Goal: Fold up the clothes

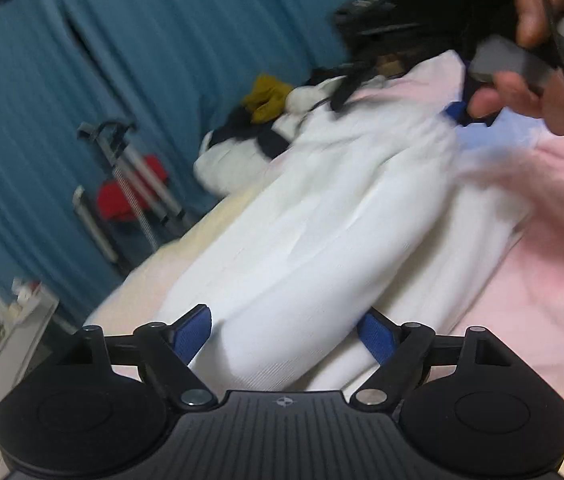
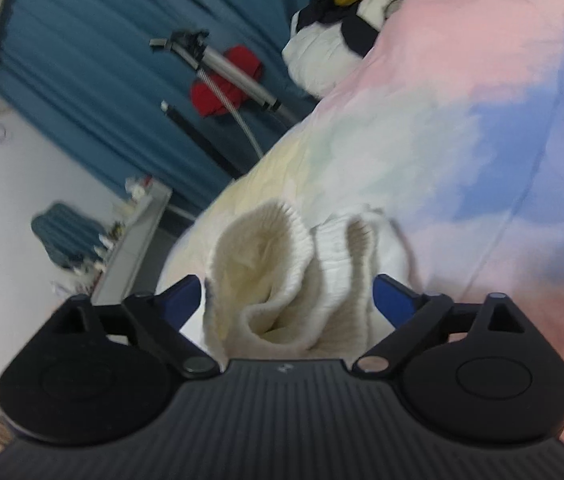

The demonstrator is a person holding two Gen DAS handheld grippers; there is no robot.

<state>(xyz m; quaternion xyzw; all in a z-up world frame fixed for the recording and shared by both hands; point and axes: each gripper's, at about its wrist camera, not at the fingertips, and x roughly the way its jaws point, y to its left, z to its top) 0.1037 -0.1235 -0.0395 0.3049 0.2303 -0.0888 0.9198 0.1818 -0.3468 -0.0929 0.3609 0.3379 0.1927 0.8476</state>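
A white garment [image 1: 322,216] lies stretched across the pastel bed cover [image 1: 542,300], blurred by motion. My left gripper [image 1: 288,334] has one end of it bunched between its blue pads [image 1: 191,336], jaws fairly wide around the cloth. My right gripper [image 1: 464,114], held in a hand, is at the garment's far end in the left wrist view. In the right wrist view my right gripper [image 2: 290,300] holds the cream ribbed hem [image 2: 282,272] bunched between its pads [image 2: 392,300].
A pile of other clothes [image 1: 257,128], white, dark and mustard, lies at the bed's far side, and shows in the right wrist view [image 2: 342,20]. Beyond the bed edge are a blue curtain [image 1: 81,80], a metal stand with red cloth [image 2: 221,80] and a white shelf [image 2: 133,240].
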